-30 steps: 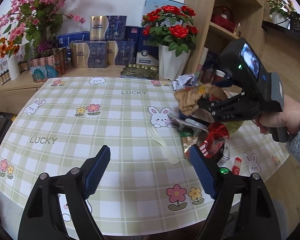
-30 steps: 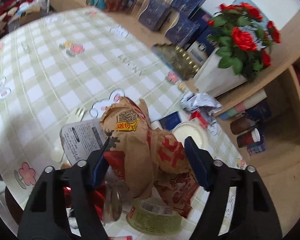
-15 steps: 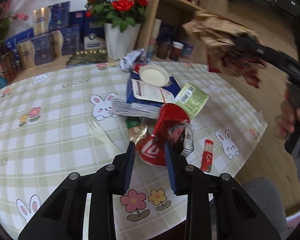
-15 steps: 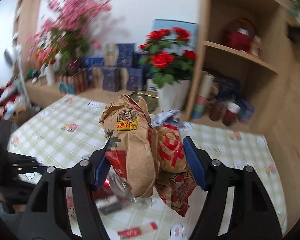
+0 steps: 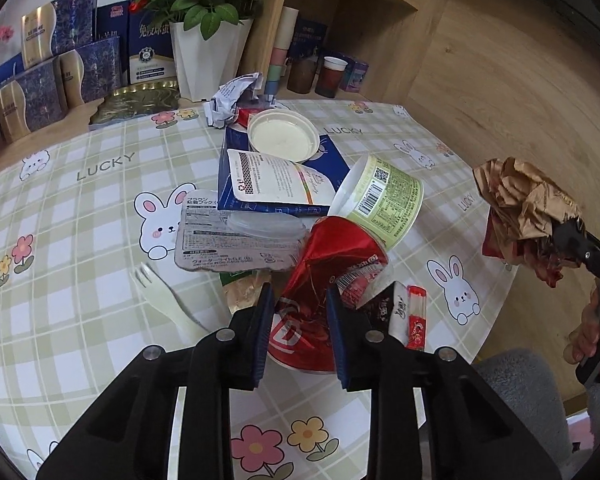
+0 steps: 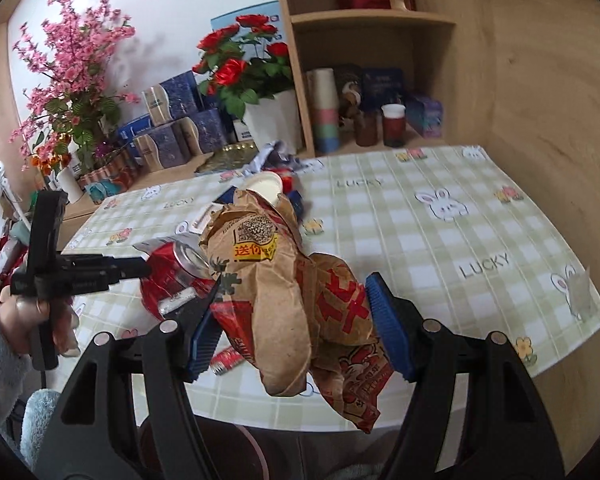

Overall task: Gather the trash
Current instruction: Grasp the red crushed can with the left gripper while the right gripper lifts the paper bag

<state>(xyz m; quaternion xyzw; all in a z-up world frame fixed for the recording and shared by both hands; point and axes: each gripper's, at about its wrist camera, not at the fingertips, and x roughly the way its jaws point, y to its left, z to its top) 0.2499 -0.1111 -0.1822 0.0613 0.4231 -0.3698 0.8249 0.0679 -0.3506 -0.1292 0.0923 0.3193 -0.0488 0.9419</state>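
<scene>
Left wrist: left hand-held gripper [image 5: 300,328] clamps crushed red can [image 5: 324,280]; right grips paper bag [image 6: 284,292].

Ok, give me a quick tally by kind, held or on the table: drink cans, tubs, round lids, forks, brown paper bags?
Crushed red drink can: 1
Green-labelled white tub: 1
Round white plastic lid: 1
White plastic fork: 1
Crumpled brown paper bag: 1
Total: 5

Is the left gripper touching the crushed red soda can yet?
Touching. In the left wrist view the left gripper has both blue pads against the sides of the crushed red soda can.
</scene>
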